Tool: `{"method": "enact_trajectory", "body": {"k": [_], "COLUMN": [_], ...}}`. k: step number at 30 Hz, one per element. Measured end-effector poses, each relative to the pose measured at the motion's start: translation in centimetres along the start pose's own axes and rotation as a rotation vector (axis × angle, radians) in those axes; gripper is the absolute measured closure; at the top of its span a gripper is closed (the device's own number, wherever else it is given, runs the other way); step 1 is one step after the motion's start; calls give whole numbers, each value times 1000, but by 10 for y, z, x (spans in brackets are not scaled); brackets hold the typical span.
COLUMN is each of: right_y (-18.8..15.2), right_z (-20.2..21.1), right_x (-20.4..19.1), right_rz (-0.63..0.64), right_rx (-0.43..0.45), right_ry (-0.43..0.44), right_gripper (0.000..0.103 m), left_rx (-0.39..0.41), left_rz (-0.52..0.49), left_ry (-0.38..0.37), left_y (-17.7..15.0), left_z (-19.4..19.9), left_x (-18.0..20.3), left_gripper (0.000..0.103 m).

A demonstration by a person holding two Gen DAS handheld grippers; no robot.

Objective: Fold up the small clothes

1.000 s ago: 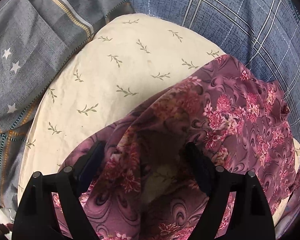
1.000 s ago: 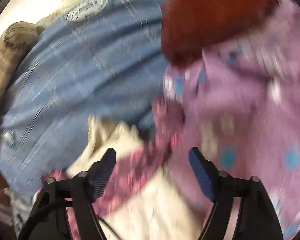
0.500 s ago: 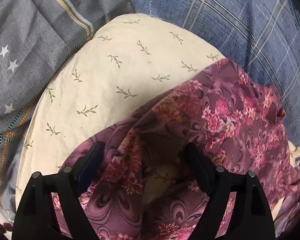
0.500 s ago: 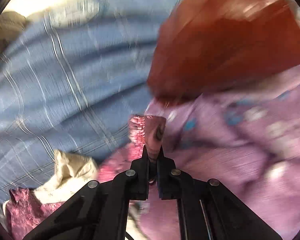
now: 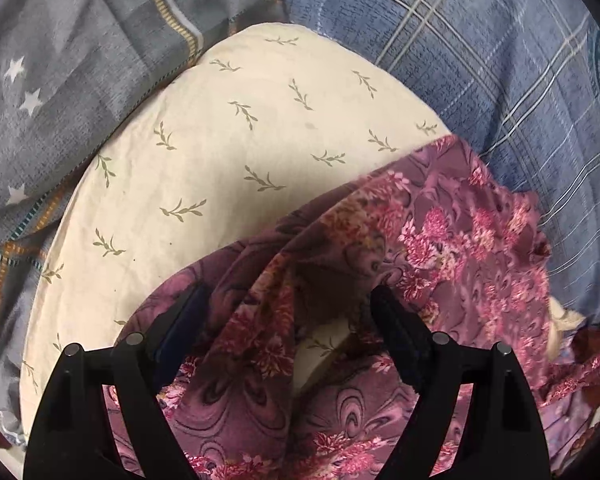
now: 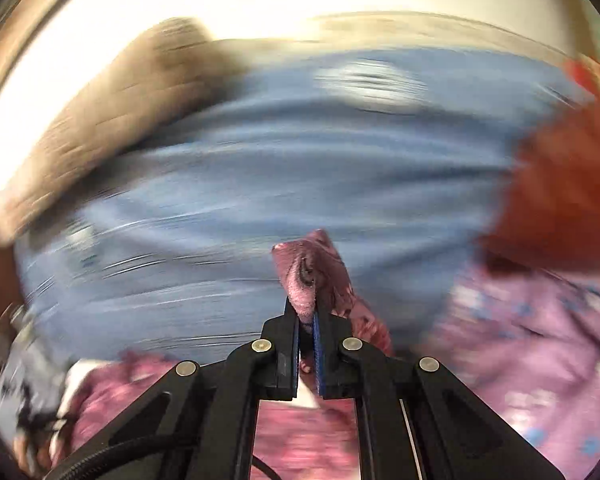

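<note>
Right wrist view: we find the right gripper pinching only a garment corner, left gripper fingers wide astride it; we judge slippage likely.

Right gripper clamps the floral garment and lifts its corner

The right gripper, whose jaws stood wide apart a second ago, has closed on a corner of the floral garment and carried it up and away from the cream pillow; that view now shows more of the blue plaid bedding, heavily blurred; in the left wrist view the garment's far edge has pulled out to the right across the pillow, the folds there drawn longer.
</note>
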State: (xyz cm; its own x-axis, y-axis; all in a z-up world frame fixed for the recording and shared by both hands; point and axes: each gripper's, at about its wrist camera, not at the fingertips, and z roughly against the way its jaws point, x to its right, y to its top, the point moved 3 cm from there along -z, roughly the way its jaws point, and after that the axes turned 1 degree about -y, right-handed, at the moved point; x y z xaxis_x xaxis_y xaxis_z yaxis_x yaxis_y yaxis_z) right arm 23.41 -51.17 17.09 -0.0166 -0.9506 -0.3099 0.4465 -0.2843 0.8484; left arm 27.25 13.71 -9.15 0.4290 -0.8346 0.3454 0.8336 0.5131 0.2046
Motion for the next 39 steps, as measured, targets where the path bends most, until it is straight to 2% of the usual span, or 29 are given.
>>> {"method": "enact_trajectory", "body": {"k": [3, 4, 6, 7, 9, 10, 12, 13, 15, 16, 18, 19, 22, 24, 28, 32, 37, 39], "right_y": [-2, -9, -26, -46, -79, -101, -144, -153, -146, -137, -126, -125, -152, -179, -224, -237, -242, -244], "right_z": [-5, -11, -22, -36, -62, -76, -98, -98, -95, -84, -71, -64, -37, -28, -15, -31, -62, -69], "right_x": [-85, -125, -175, -210, -249, -267, -293, -296, -284, -261, -212, -174, -97, -54, -21, -2, 9, 8], "right_rz": [80, 106, 138, 158, 199, 234, 318, 327, 260, 170, 34, -56, -200, -325, -522, -626, -680, -729], "right_rx": [-37, -74, -134, -210, -331, -393, -509, -527, -504, -472, -434, -415, -415, -461, -522, -522, -495, -477], "right_ry": [178, 262, 346, 409, 440, 421, 407, 408, 446, 463, 441, 391, 285, 259, 309, 340, 323, 346], "right_gripper": [96, 96, 92, 88, 58, 55, 60, 62, 62, 62, 50, 48, 45, 45, 45, 45, 45, 45], "left_rx": [-1, -1, 1, 2, 6, 4, 0, -3, -2, 2, 10, 13, 10, -3, -70, -171, -155, -148], "left_rz": [1, -6, -16, -19, -18, -17, -25, -36, -52, -57, -62, -67, -119, -181, -244, -233, -228, -220], "left_ry": [-16, -15, -14, -16, -26, -34, -41, -44, -47, -44, -57, -72, -118, -141, -185, -206, -177, -201], "left_y": [2, 3, 3, 3, -7, -8, -19, -21, -23, -26, -32, -36, -53, -64, -79, -92, -95, -93], "left_z": [1, 2, 2, 3, 6, 7, 10, 13, 20, 24, 32, 35, 42, 41, 25, -12, -29, -31], "left_x": [-7, -7, -9, -10, -7, -9, -15, -16, -17, -17, -13, -9, 21, 49, 103, 137, 162, 173], "left_gripper": [18, 18, 18, 18, 18, 18, 18, 18, 18, 18, 18, 18, 18, 18, 18, 18, 18, 18]}}
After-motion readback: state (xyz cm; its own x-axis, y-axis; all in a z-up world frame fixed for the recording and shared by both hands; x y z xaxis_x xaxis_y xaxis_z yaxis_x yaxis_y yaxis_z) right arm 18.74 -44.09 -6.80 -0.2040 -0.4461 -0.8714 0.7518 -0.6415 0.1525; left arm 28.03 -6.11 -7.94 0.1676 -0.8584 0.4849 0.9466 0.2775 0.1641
